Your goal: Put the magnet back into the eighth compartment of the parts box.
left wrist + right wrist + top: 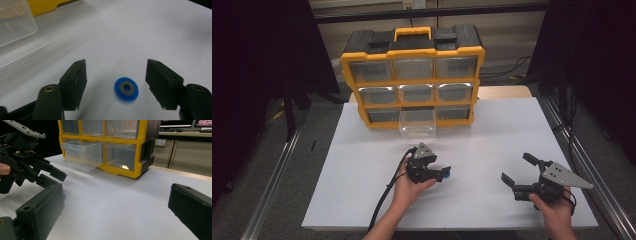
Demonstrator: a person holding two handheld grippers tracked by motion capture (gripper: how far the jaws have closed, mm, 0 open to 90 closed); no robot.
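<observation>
- left gripper (116, 86) stands over the middle of the table (492, 130), jaws apart, one on each side of a blue washer (126, 88); the pads do not touch it.
- washer lies flat on the white table top, roughly midway between near and far edges, grey ring at its centre. in the high view it is a small blue speck (447, 173) at the jaw tips, mostly hidden by the gripper.
- right gripper (518, 169) sits near the table's near right corner, jaws wide apart with nothing between them.
- organizer (412, 75), yellow and black, stands at the far edge; its bottom middle drawer (417, 123) is pulled out over the table.
- drawer contents cannot be made out through the clear fronts; glare covers several.
- in the left gripper view the drawer (15, 22) is cut off at the top left corner.
- in the right gripper view the left gripper (53, 176) is partly cut off at the left edge, and the washer is a blue sliver behind the near jaw.
- no readable writing or brand on any item.
</observation>
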